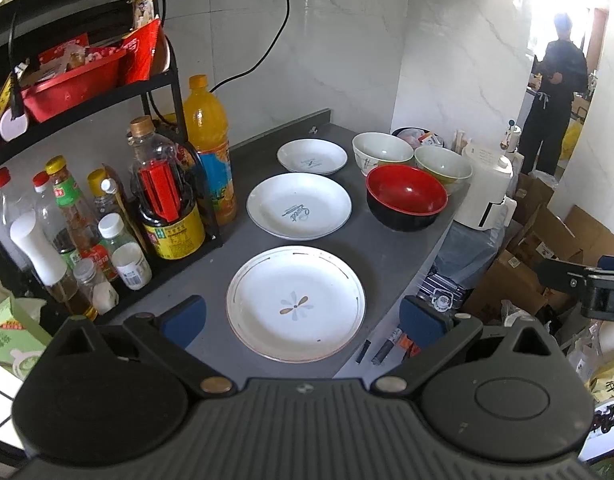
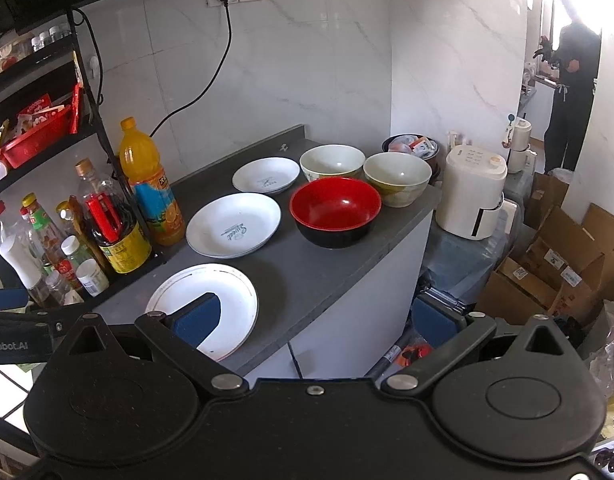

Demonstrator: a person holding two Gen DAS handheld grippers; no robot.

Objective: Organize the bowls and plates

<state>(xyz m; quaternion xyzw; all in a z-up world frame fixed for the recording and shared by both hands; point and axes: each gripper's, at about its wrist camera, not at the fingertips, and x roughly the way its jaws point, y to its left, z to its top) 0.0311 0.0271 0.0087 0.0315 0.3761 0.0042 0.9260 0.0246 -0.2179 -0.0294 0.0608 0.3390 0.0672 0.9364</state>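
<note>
- Left tool nearest the lens, fingers spread wide, nothing between them; it hovers above the near end of the grey bench.
- Flower-print plate sits flat on the bench between and below the left tool's blue pads, no contact visible.
- Right tool also spread wide, empty; its left pad overlaps the flower-print plate in the right wrist view, its right pad hangs off the bench edge over the floor clutter.
- Middle plate with script lettering lies behind the flower-print plate, apart from it; looks like two stacked.
- Far plate, smaller, lies behind the middle plate near the wall, also seems stacked.
- Red bowl, black outside, stands upright just right of the middle plate.
- Two pale bowls behind the red bowl: left pale bowl and right pale bowl, side by side, upright, crowding the red bowl's far rim; contact hard to judge.
- Dark bowl of packets in the back corner.
- Rack at left holds condiment bottles; orange drink bottle stands beside it.
- White appliance stands lower, right of the bench.
- Person in dark clothes stands in the far doorway.
</note>
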